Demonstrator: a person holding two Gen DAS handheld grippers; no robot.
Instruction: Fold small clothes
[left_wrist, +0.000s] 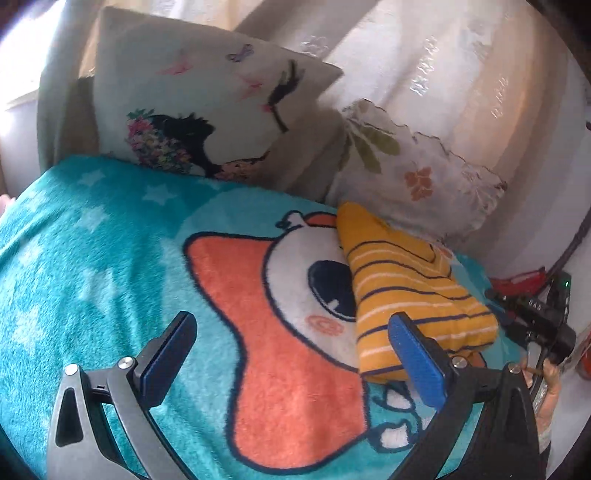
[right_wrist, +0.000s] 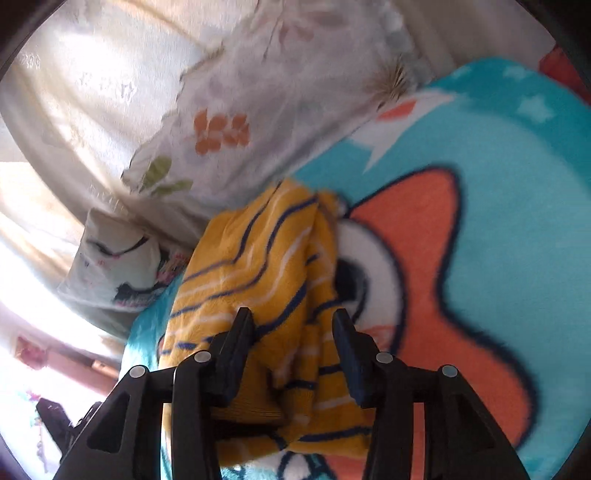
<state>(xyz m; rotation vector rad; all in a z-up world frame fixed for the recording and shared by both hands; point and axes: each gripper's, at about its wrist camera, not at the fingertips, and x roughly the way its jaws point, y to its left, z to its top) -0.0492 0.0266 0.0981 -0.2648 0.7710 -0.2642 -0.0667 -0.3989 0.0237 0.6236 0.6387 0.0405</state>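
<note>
From the left wrist we see our left gripper (left_wrist: 291, 354) spread wide and empty above the teal blanket (left_wrist: 92, 277); the folded yellow striped garment (left_wrist: 410, 295) lies beside its right finger. From the right wrist, our right gripper (right_wrist: 293, 347) straddles that garment (right_wrist: 255, 266), jaws parted, gripping nothing.

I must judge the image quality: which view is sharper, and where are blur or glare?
Left wrist view: mostly sharp, the yellow striped garment and blanket pile are crisp; glare burns out the far left edge. Right wrist view: softer, motion-blurred on the floral pillow and blanket print; strong overexposure at lower left. Both bend straight lines, fisheye style.
</note>
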